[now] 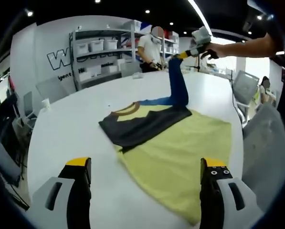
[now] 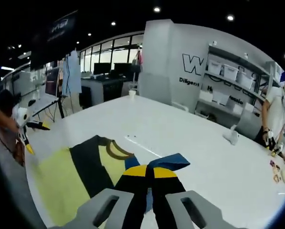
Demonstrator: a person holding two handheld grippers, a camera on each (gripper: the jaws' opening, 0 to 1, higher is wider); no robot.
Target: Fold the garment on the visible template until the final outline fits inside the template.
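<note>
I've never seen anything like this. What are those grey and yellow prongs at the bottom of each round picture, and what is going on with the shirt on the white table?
There is no robot here: a person holds a two-jaw gripper in each hand, and a fisheye camera rides on each one, looking out along its jaws.

In the left gripper view, the left gripper is open and holds nothing, its jaws wide apart above the table. Beyond it lies a yellow garment with a dark band across the chest. Farther off, the person's hand carries the right gripper, which lifts the blue sleeve up off the table.

In the right gripper view, the jaws of the right gripper are shut on that blue sleeve, with the garment below.

Shelves stand behind.
</note>
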